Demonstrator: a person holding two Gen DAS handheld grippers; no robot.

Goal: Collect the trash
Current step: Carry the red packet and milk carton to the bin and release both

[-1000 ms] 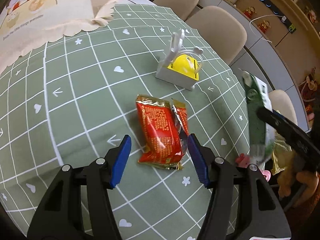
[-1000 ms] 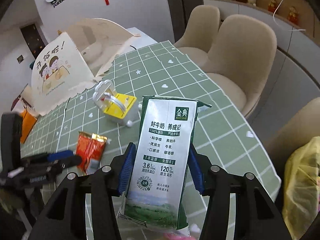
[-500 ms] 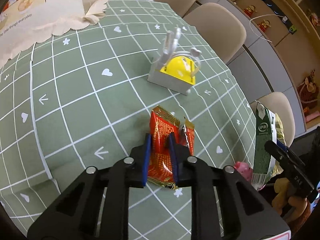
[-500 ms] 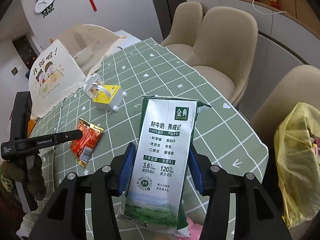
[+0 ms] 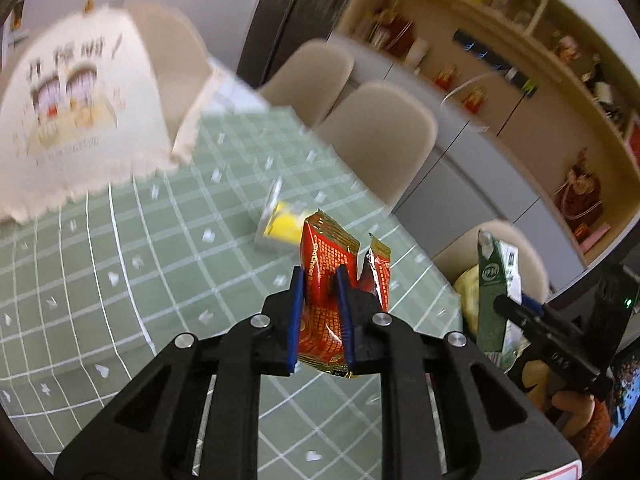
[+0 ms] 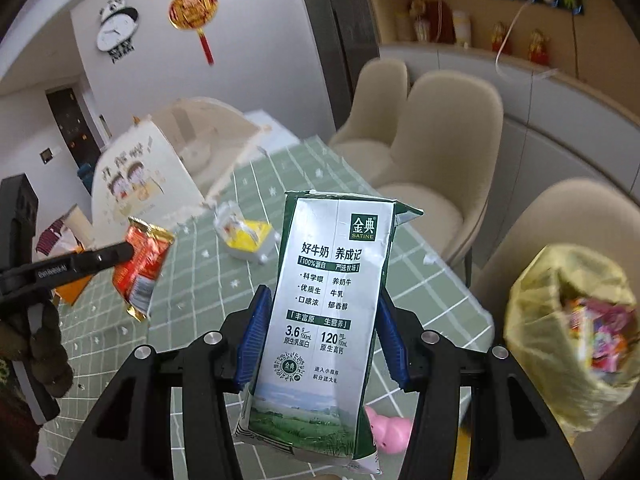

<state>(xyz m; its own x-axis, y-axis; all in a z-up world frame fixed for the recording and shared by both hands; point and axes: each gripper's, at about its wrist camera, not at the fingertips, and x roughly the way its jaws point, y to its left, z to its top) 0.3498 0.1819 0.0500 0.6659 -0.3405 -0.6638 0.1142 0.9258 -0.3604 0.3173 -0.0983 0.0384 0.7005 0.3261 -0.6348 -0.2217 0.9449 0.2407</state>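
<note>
My left gripper [image 5: 319, 280] is shut on a crumpled red and gold snack wrapper [image 5: 326, 252], held in the air above the green checked tablecloth [image 5: 120, 272]. In the right wrist view the same wrapper [image 6: 140, 264] hangs from the left gripper's fingers [image 6: 108, 258] at the left. My right gripper [image 6: 320, 320] is shut on a silver and green milk carton [image 6: 324, 320], upright and lifted over the table's near edge. The carton [image 5: 494, 292] also shows at the right of the left wrist view. A yellow trash bag [image 6: 572, 328] with colourful wrappers inside stands open at the right.
A white and yellow holder [image 6: 248, 240] stands on the tablecloth [image 6: 320, 208] mid-table. A cream food cover with a cartoon print [image 6: 136, 184] sits at the far left. Beige chairs [image 6: 448, 128] line the right side. A pink toy [image 6: 390, 428] lies below the carton.
The left gripper shut on the red wrapper and lifted it off the table. The right gripper carried the milk carton up and toward the yellow bag, which now shows larger.
</note>
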